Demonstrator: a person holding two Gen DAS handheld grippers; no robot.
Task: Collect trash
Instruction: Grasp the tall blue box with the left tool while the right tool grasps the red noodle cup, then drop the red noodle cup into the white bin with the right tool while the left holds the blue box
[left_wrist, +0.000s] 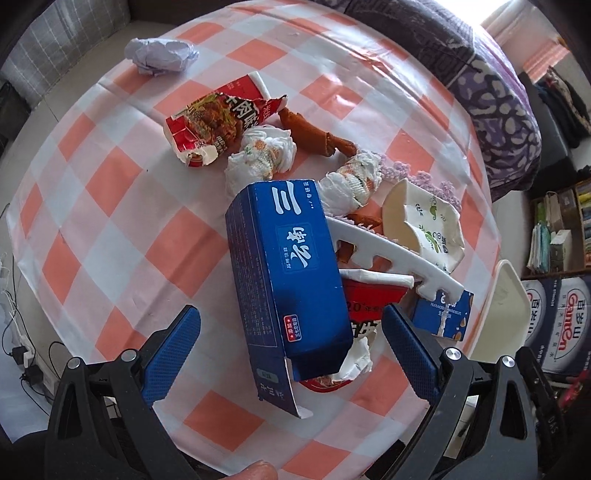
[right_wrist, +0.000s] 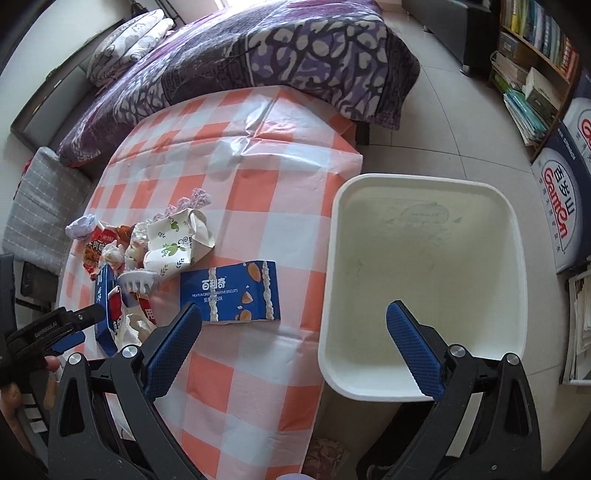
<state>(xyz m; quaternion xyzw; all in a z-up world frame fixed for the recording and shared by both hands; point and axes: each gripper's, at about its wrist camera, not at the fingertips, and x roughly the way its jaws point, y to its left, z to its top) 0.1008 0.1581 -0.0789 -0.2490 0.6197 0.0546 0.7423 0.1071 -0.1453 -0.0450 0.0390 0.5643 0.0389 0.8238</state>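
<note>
while the left wrist view shows the trash pile up close, the right wrist view is the only one showing the white bin (right_wrist: 424, 280) in full — its inside looks bare, and it sits at the table's edge beside the checked tablecloth (right_wrist: 258, 206). in the left view only a sliver of that bin shows at the right margin.

left gripper (left_wrist: 291, 343): fingers spread wide, gripping nothing. the dark blue carton (left_wrist: 284, 273) stands tilted between the two blue pads, bottom flap hanging open; whether either pad touches it, cannot tell. it leans over a red noodle cup (left_wrist: 373, 299). a white comb-like foam strip (left_wrist: 399, 258) lies across the pile just right of the carton, with crumpled tissues (left_wrist: 262, 155) and a torn red wrapper (left_wrist: 218, 122) beyond it. a crumpled paper ball (left_wrist: 159, 55) sits well apart at the far side — visible in the right view only as a small lump.

right gripper (right_wrist: 295, 343): jaws apart, empty, hovering over the gap between table and bin. the flattened blue biscuit box (right_wrist: 229, 291) lies flat just beyond its left finger, not touching. a crushed paper cup with green print (right_wrist: 177, 243) lies near the box's far corner. the left gripper's body shows at that view's left edge, by the carton.
</note>
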